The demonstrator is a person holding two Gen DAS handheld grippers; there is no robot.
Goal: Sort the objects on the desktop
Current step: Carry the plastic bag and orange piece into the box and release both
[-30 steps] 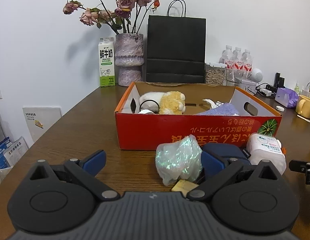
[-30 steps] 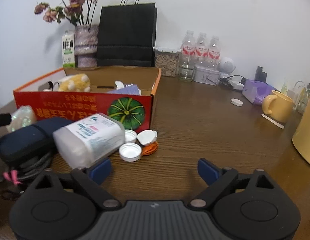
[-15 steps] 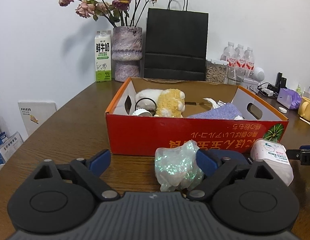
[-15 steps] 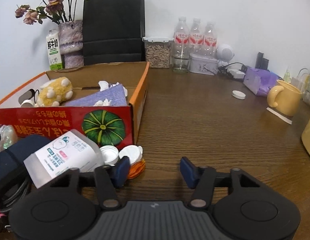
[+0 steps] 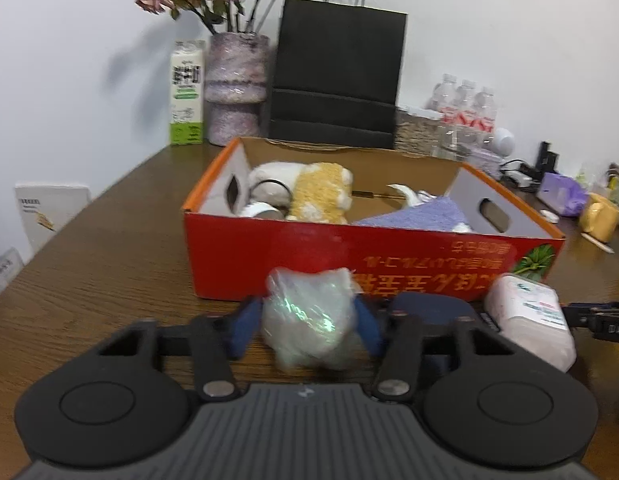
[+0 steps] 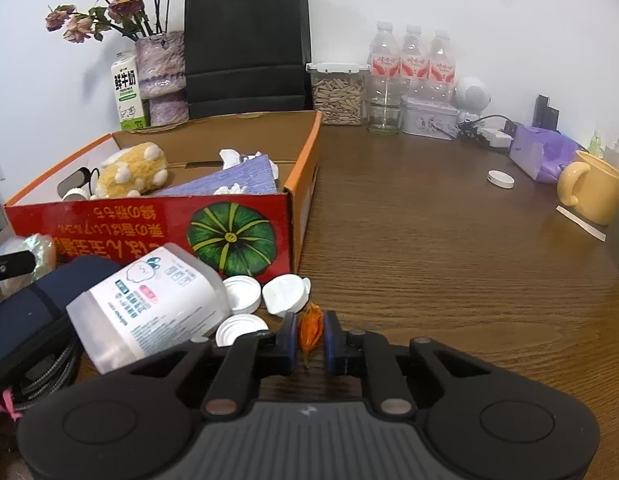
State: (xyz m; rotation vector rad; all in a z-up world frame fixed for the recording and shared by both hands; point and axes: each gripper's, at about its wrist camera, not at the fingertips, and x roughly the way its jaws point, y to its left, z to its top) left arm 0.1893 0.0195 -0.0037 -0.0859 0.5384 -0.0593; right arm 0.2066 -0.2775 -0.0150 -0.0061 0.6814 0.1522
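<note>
Sorting is partway: your red box (image 5: pixel 349 256) already holds a plush toy (image 5: pixel 321 196) and purple cloth (image 5: pixel 421 218), but caps (image 6: pixel 285 292), wipes pack (image 6: pixel 149 304) and dark pouch (image 6: pixel 25 316) remain on the desk (image 6: pixel 449 260). Your left gripper (image 5: pixel 307 326) has just been closing onto the iridescent bag (image 5: pixel 307 316), pads pressing it. Your right gripper (image 6: pixel 310 340) has just clamped the small orange piece (image 6: pixel 310 330).

Bright, fisheye-warped; left view blurred
</note>
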